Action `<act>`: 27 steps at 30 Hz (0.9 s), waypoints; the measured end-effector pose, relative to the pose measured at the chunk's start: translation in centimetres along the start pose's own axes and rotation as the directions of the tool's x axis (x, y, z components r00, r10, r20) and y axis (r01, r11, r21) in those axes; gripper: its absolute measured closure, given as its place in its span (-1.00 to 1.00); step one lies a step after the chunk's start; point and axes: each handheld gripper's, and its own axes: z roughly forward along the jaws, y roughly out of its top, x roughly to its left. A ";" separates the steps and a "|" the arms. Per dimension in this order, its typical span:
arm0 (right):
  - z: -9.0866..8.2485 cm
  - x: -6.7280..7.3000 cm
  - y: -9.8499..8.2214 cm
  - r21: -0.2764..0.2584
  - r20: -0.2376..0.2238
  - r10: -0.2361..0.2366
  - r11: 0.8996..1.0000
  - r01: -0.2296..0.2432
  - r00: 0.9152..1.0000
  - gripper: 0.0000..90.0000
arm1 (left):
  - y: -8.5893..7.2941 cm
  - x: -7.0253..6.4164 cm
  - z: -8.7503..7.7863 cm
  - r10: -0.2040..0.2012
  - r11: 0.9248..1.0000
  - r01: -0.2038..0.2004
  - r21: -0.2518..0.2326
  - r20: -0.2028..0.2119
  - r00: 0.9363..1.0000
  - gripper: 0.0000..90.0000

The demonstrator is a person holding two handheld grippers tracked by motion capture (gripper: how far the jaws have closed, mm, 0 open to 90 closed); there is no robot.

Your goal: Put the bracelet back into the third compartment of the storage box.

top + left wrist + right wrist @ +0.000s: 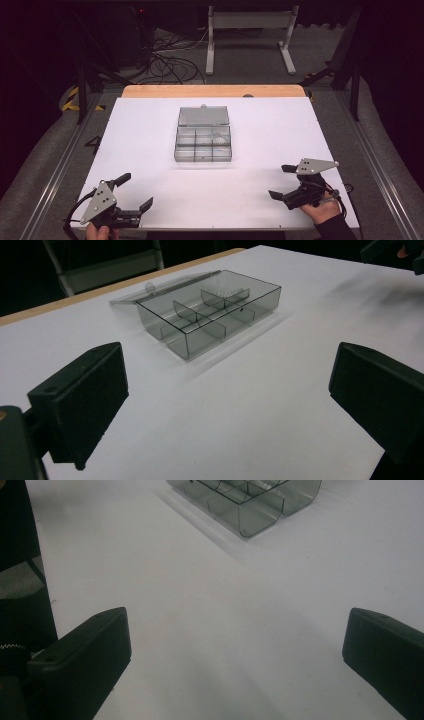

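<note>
High view: a clear box (203, 143), lid open, sits mid-table (150, 125); left gripper (134, 192) at 7 o'clock and right gripper (281, 181) at 4 o'clock, both spread, holding nothing.
Left gripper view: box at 12 o'clock.
Right gripper view: box at 1 o'clock.

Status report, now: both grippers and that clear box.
Left gripper open, empty, near table edge. Right gripper open, empty, opposite side. Clear divided box mid-table, lid laid open behind. Nothing between grippers and box.
</note>
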 end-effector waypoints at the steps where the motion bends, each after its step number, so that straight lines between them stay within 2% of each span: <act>1: 0.1 0.0 -0.2 0.002 0.002 0.000 1.000 0.000 1.000 -1.00 | 0.0 0.0 0.0 0.000 1.000 0.000 0.000 0.001 1.000 -0.94; 11: 0.8 0.4 -1.8 0.022 0.027 -0.021 1.000 0.021 0.999 -1.00 | 0.0 0.0 0.0 0.004 1.000 -0.004 0.005 0.000 1.000 -0.94; 23: 1.4 0.9 -3.2 0.056 0.012 0.014 0.998 -0.015 1.000 -1.00 | -0.1 0.1 0.2 0.002 1.000 -0.002 0.017 0.006 1.000 -0.94; 27: 1.5 1.2 -3.3 0.063 0.014 0.002 0.998 -0.003 1.000 -1.00 | -0.1 0.1 0.2 -0.003 1.000 0.003 0.019 0.004 1.000 -0.94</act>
